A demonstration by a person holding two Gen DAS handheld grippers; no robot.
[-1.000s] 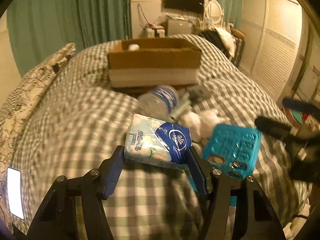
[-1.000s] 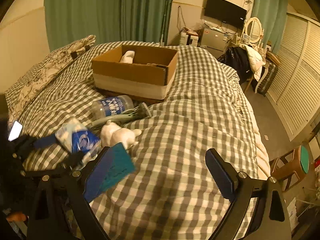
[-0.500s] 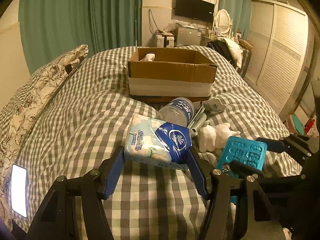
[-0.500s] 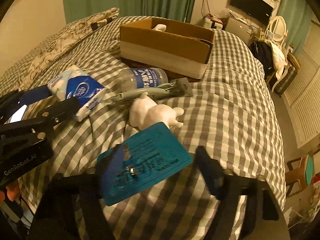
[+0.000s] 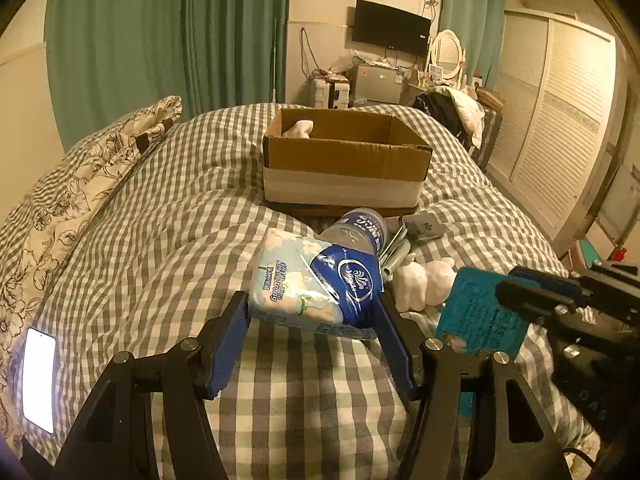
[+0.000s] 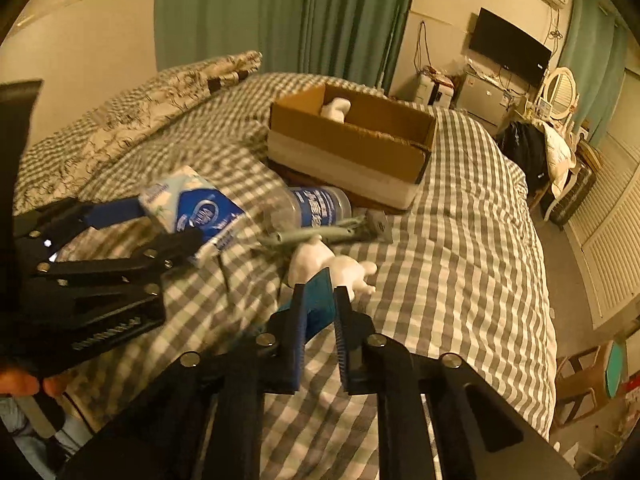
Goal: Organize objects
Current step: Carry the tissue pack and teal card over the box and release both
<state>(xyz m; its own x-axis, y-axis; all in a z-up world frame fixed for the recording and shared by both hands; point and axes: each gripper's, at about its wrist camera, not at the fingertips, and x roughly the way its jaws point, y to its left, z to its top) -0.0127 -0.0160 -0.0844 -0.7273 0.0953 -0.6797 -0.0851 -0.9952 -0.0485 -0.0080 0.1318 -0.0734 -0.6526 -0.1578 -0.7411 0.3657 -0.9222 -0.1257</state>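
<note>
a bedroom under warm yellow light: green curtains [image 5: 168, 40] cover the far wall, white slatted wardrobe doors [image 5: 560, 140] run along the right side, and a dark television [image 5: 391, 27] hangs over a cluttered dresser with an oval mirror [image 5: 447, 54]. the bed [image 5: 160, 216] fills most of both views, spread with a grey and white checked cover, with a flower-printed pillow [image 5: 100, 168] along its left edge. a lit phone [image 5: 39, 380] lies at the near left corner of the bed.

an open cardboard box [image 5: 344, 164] sits on the far half of the bed, with a white toy [image 5: 299, 129] in its back left corner. in front of the box lie a clear water bottle [image 5: 358, 228] with a blue label, a pale green razor [image 5: 400, 242] beside it, and a white animal figure [image 5: 420, 280] just nearer.

the left gripper [image 5: 314, 312] is clenched on a tissue pack [image 5: 316, 284], blue and pale, held up off the cover between the blue pads. the right gripper [image 6: 318, 308] grasps a teal card [image 6: 320, 300] edge-on between nearly closed fingers, just in front of the white figure; from the left wrist the card [image 5: 478, 312] shows its flat embossed face.
</note>
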